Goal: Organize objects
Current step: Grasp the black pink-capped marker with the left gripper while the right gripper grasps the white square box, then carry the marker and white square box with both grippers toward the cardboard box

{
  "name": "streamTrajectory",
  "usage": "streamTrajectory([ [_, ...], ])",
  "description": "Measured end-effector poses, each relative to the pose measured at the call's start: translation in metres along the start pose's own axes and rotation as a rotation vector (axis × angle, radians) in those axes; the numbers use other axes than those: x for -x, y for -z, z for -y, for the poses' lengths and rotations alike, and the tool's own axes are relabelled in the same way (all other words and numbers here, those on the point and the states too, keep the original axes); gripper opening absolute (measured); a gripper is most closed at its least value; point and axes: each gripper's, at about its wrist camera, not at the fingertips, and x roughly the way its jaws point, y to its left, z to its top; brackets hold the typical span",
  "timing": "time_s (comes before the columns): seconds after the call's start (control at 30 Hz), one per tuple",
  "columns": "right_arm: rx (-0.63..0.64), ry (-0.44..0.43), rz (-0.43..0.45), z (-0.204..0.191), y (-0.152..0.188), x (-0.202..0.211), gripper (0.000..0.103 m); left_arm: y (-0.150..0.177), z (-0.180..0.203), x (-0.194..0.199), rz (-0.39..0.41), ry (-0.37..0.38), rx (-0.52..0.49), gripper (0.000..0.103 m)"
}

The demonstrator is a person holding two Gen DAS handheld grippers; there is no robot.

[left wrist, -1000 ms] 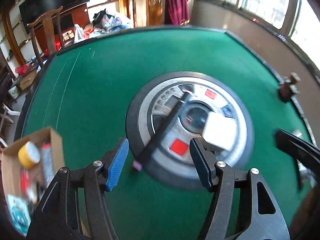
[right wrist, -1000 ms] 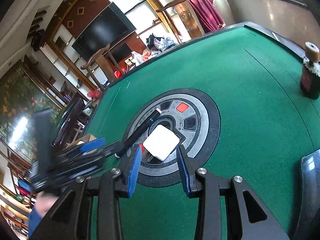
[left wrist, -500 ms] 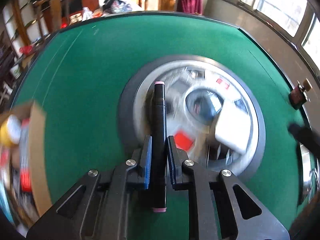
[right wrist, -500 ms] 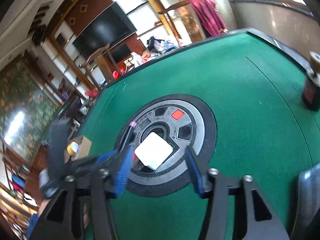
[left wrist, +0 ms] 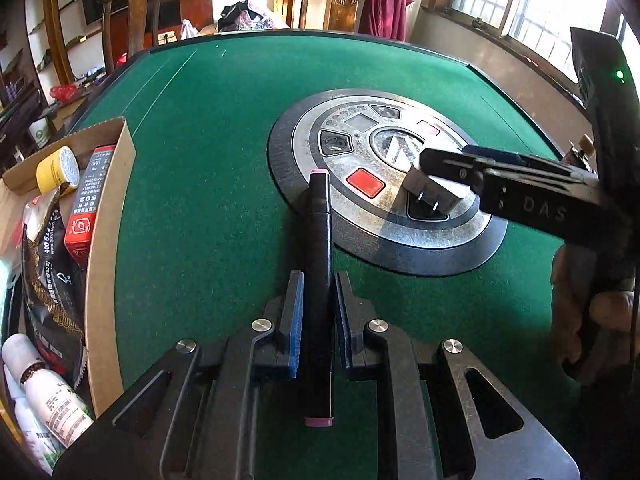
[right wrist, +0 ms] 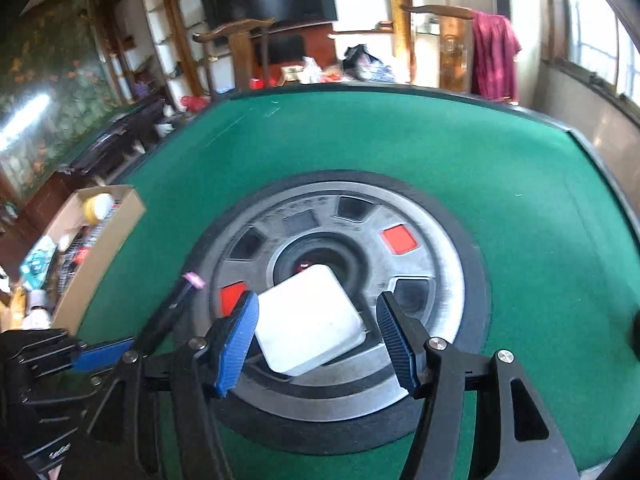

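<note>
My left gripper (left wrist: 318, 280) is shut on a black marker (left wrist: 319, 240) with pink ends and holds it above the green felt, pointing at the round metal panel (left wrist: 384, 216). The marker also shows in the right wrist view (right wrist: 176, 308), held by the left gripper (right wrist: 120, 350). My right gripper (right wrist: 318, 320) is open, its fingers either side of a white plug adapter (right wrist: 308, 320) that lies on the panel. In the left wrist view the adapter (left wrist: 436, 194) shows its prongs, with the right gripper (left wrist: 452, 160) over it.
A cardboard box (left wrist: 106, 216) at the table's left edge holds a yellow tape roll (left wrist: 56, 168), a red carton, a black pouch and white bottles; it also shows in the right wrist view (right wrist: 100, 240). A small bottle (left wrist: 578, 150) stands far right. Chairs stand behind the table.
My left gripper closed on the marker and lifted it off the panel, swinging left toward the box. My right gripper opened wider and moved down around the white adapter.
</note>
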Motion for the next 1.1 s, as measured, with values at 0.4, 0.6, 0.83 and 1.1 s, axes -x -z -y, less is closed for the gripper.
streamTrajectory([
  [0.4, 0.021, 0.065, -0.029, -0.013, 0.009, -0.001, 0.061, 0.01, 0.007, 0.008, 0.031, -0.033, -0.033, 0.014],
  [0.6, -0.046, 0.032, 0.008, -0.011, 0.01, 0.021, 0.061, 0.012, 0.005, 0.017, 0.065, -0.026, -0.017, 0.014],
  [0.83, -0.066, -0.014, 0.102, -0.027, 0.003, 0.052, 0.061, 0.01, 0.004, 0.044, 0.182, -0.081, -0.016, 0.014],
  [1.1, -0.058, -0.074, 0.128, -0.05, 0.003, 0.063, 0.06, 0.022, -0.008, 0.082, 0.305, -0.184, 0.005, 0.014],
])
